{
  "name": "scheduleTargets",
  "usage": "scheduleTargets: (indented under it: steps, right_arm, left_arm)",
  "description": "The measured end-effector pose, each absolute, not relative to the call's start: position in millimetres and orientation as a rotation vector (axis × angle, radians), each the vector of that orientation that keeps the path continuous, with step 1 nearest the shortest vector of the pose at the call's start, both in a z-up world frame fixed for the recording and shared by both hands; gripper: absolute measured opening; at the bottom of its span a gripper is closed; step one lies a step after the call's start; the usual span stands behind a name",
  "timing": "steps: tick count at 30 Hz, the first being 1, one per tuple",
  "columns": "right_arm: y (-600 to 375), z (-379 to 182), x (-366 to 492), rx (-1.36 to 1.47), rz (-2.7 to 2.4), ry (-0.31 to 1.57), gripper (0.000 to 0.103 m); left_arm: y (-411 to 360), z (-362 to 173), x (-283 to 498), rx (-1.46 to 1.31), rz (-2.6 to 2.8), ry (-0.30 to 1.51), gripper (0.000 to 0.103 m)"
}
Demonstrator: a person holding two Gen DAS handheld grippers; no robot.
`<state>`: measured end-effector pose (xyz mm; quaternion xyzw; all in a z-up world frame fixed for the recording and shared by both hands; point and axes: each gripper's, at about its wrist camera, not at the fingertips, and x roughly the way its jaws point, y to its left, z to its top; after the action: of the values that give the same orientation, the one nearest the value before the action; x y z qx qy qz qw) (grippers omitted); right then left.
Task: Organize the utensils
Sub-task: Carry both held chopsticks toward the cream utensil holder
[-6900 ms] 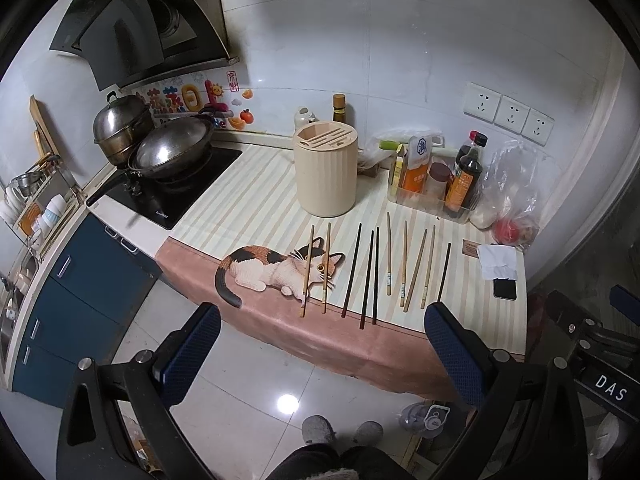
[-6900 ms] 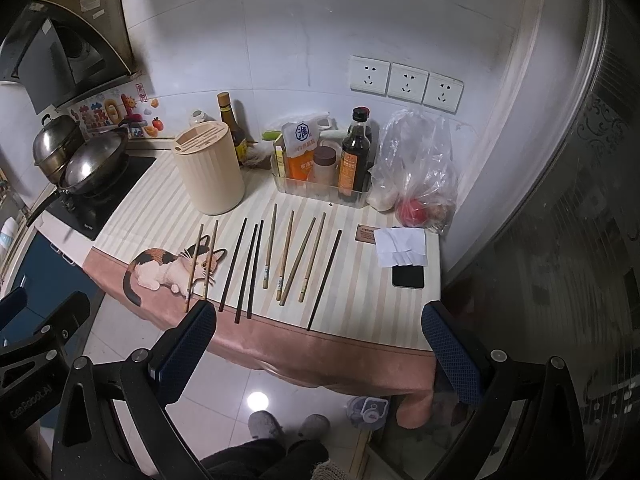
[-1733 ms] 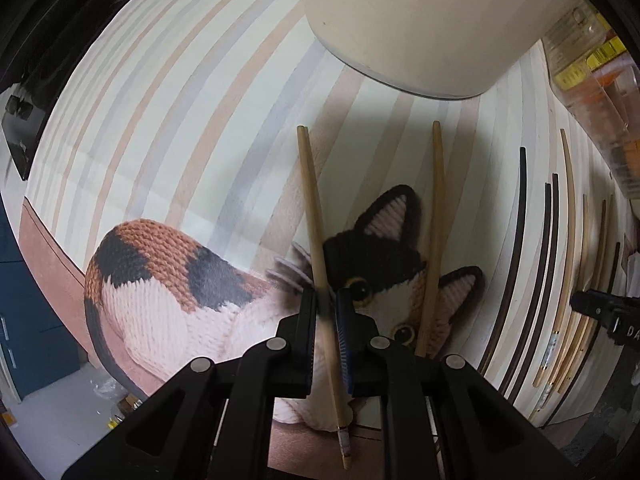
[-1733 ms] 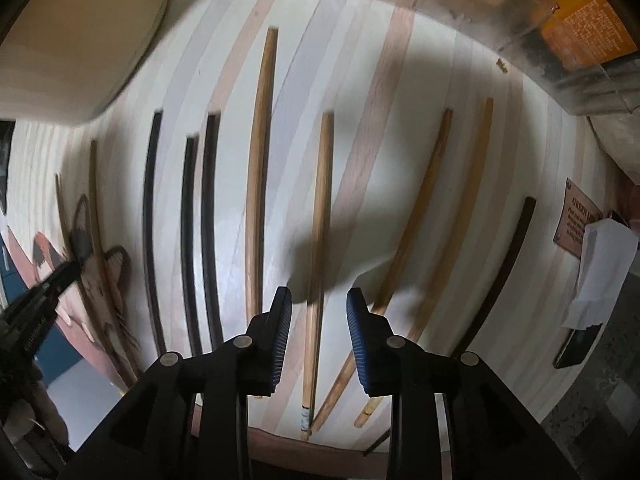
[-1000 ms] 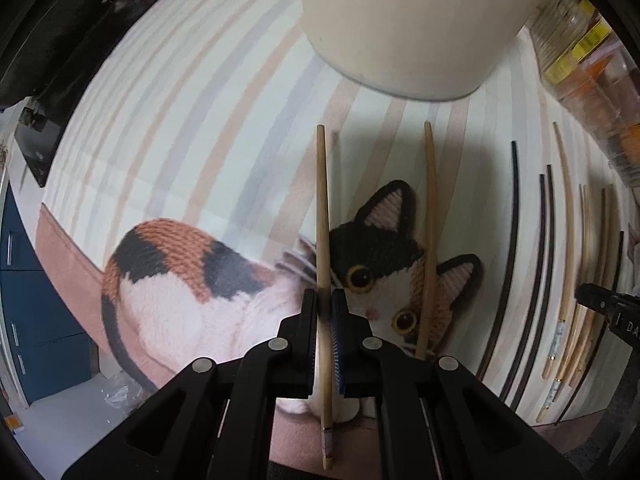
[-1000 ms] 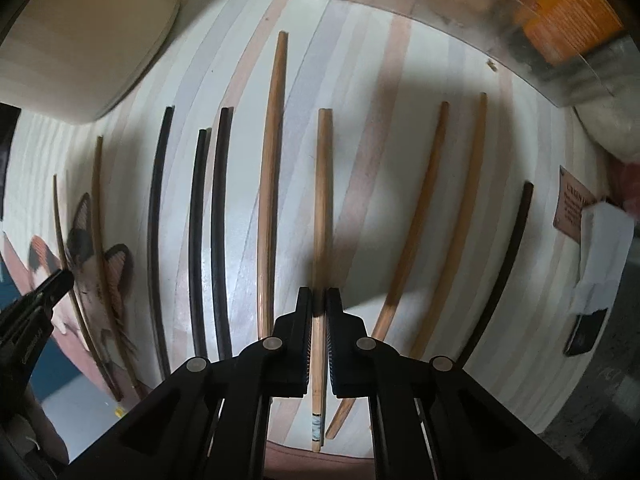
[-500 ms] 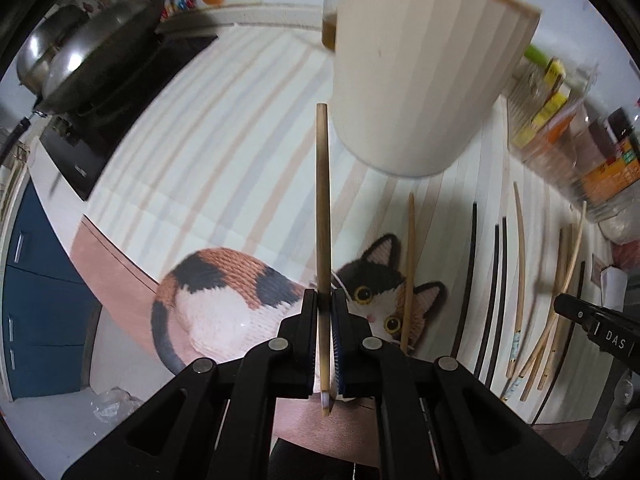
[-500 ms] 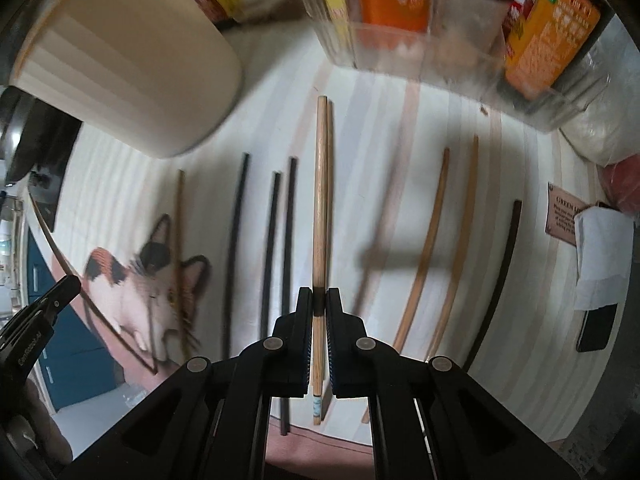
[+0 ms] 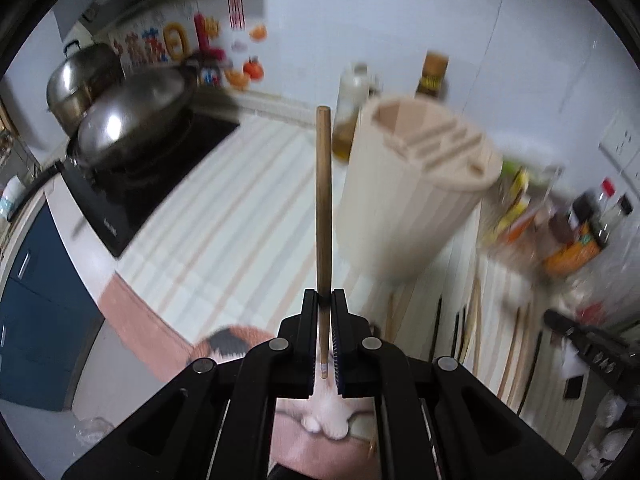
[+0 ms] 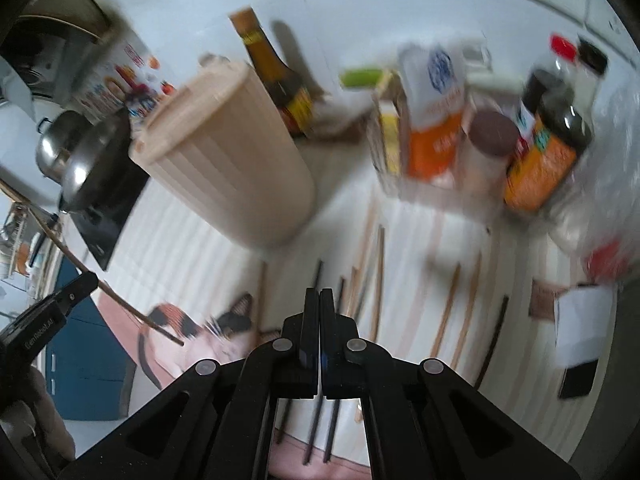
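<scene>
My left gripper [image 9: 324, 296] is shut on a light wooden chopstick [image 9: 323, 200], held clear of the counter with its far end up beside the beige slotted utensil holder [image 9: 412, 200]. The right wrist view shows that same gripper [image 10: 94, 278] and chopstick [image 10: 132, 308] at the far left. My right gripper [image 10: 320, 292] is shut, pads pressed together with nothing between them. It hangs above several wooden chopsticks [image 10: 448, 308] and dark chopsticks [image 10: 492, 340] lying on the striped mat [image 10: 424, 240]. The holder [image 10: 224, 168] stands to its upper left.
A wok [image 9: 132, 120] and a lidded pot [image 9: 84, 76] sit on the black hob [image 9: 160, 176] at the left. A clear tray of sauce bottles [image 10: 480, 152] stands at the back right. White paper [image 10: 580, 324] and a phone [image 10: 578, 380] lie at the right.
Both grippers have risen and tilted up from the counter. The left lifted its chopstick off the cat mat. The chopstick earlier in the right gripper is gone from its jaws, which have closed fully.
</scene>
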<state>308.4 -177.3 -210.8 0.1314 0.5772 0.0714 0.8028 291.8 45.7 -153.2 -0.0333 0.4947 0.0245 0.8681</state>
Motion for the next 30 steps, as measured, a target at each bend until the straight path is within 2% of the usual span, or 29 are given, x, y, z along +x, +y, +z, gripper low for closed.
scheduleTargets:
  steps: [5, 9, 10, 14, 20, 23, 30]
  right_arm:
    - [-186.5, -245.4, 332.7, 0.416, 0.131, 1.338, 0.002]
    - [-191.2, -292.2, 353.5, 0.486, 0.086, 1.437, 0.031]
    - [-189.8, -300.0, 358.9, 0.49, 0.079, 1.445, 0.035]
    - [-182.3, -338.9, 387.7, 0.515, 0.043, 1.499, 0.035]
    - [-155.6, -385.9, 424.4, 0.364, -0.027, 1.596, 0.033]
    - [-140.0, -383.1, 430.6, 0.212, -0.075, 1.575, 0.007]
    - [-142.6, -357.3, 423.9, 0.237, -0.058, 1.522, 0.006]
  left_arm:
    - [48.8, -155.9, 304.0, -0.047, 0.081, 1.02, 0.004]
    - [53.1, -171.8, 314.0, -0.055, 0.105, 1.051, 0.004]
    - [54.1, -175.6, 315.9, -0.056, 0.11, 1.059, 0.004]
    - [54.7, -186.3, 325.5, -0.037, 0.142, 1.076, 0.004]
    - [56.7, -194.7, 342.5, -0.001, 0.196, 1.075, 0.004]
    - [61.3, -198.7, 350.0, -0.006, 0.215, 1.079, 0.004]
    - [69.3, -199.1, 354.4, -0.03, 0.229, 1.079, 0.004]
